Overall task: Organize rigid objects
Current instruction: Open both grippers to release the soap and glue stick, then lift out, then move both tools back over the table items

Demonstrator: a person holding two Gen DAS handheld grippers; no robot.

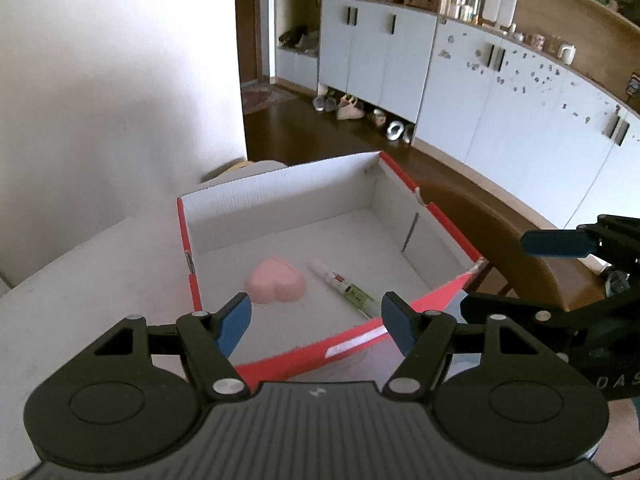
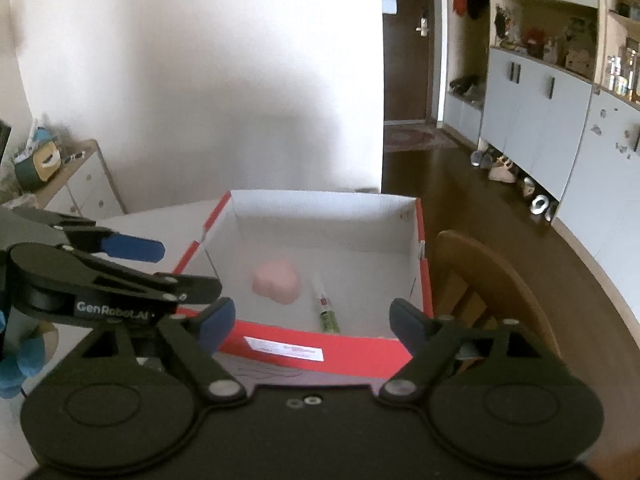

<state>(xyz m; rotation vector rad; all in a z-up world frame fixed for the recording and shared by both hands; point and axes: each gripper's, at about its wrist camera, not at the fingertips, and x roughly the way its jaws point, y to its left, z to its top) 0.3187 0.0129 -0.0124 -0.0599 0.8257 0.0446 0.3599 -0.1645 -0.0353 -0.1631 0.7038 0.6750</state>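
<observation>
A red cardboard box [image 1: 424,302] with a white inside stands on the white table [image 1: 80,280]. On its floor lie a pink heart-shaped block [image 1: 276,282] and, to the right of it, a white and green tube [image 1: 348,290]. My left gripper [image 1: 316,320] hovers over the box's near wall, open, with nothing between its blue pads. In the right wrist view the box [image 2: 320,350], the heart [image 2: 278,282] and the tube [image 2: 326,310] appear again. My right gripper [image 2: 313,320] stands open and empty above the near wall. The two grippers hover side by side.
A wooden chair [image 2: 480,280] stands close against the box's right side. A chest of drawers [image 2: 88,184] with clutter on top is at the far left. Pale cupboards [image 1: 500,100] and shoes [image 1: 352,110] line the dark floor beyond. A blue-gloved hand [image 2: 16,364] holds the left gripper.
</observation>
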